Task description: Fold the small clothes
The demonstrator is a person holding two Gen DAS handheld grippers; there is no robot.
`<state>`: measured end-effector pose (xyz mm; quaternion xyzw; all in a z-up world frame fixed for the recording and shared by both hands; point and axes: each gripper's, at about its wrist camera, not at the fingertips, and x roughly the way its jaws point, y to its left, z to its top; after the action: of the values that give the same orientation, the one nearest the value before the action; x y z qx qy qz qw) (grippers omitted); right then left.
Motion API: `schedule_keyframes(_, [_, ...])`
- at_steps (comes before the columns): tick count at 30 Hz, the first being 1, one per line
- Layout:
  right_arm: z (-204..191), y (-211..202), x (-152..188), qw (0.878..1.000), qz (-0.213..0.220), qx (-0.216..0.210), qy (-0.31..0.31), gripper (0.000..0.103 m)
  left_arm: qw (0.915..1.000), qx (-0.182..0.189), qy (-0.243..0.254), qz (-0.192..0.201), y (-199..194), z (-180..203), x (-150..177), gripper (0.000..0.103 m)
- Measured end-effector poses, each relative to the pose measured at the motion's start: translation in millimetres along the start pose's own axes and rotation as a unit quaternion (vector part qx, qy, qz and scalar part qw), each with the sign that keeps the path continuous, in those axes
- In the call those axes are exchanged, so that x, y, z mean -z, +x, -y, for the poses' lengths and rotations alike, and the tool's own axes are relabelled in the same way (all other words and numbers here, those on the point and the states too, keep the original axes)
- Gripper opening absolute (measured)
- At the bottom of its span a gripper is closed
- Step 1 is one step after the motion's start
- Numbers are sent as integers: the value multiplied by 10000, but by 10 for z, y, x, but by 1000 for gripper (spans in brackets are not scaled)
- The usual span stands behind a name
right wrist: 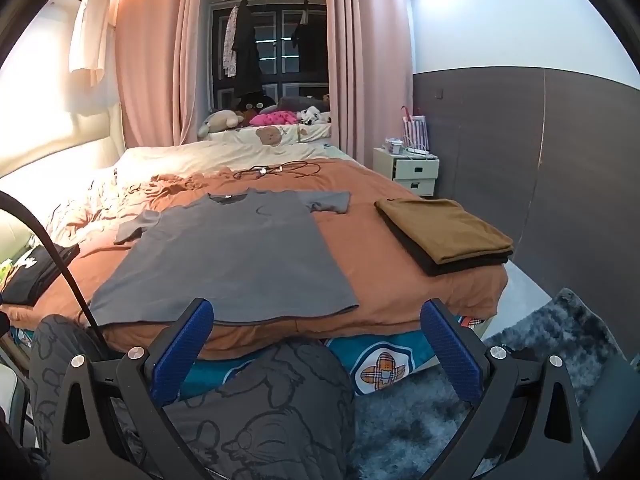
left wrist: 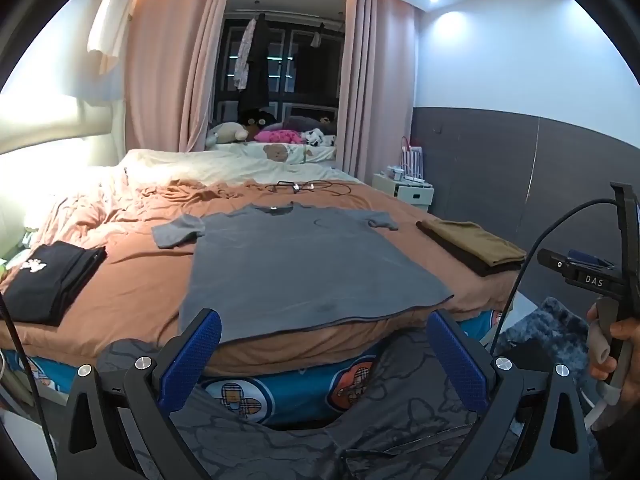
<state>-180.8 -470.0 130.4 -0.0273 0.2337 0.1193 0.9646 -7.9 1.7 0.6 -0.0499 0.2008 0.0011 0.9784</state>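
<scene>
A grey T-shirt (left wrist: 296,264) (right wrist: 236,256) lies spread flat on the orange bedsheet (left wrist: 136,280), collar away from me, hem at the near bed edge. My left gripper (left wrist: 324,344) hovers open just short of the hem, nothing between its blue pads. My right gripper (right wrist: 318,338) is open too, held off the bed's near edge by the shirt's right hem corner. In the left wrist view the right gripper's body (left wrist: 612,280) and the hand holding it show at the right edge.
A folded brown and black stack (left wrist: 472,246) (right wrist: 444,232) sits on the bed's right side, a folded black garment (left wrist: 48,276) (right wrist: 36,276) on the left. Cables (right wrist: 276,169) lie beyond the shirt. A white nightstand (right wrist: 416,172) and grey shaggy rug (right wrist: 500,360) lie right; knees in patterned trousers (right wrist: 276,400) below.
</scene>
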Motion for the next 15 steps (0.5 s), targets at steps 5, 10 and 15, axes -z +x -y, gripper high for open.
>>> schedule_keyframes(5, [-5,9,-6,10000,5,-29,10,103,10000,24,-39,8,-4,-43,5,103])
schedule_keyframes(10, [28,14,-13,9999,-5,-105,66,103,10000,27,9,10,0,-78,-8,103])
schedule_keyframes(15, [75,8,-48,9998,29,-125,120,103,10000,20,88,20,26,-169,-40,103])
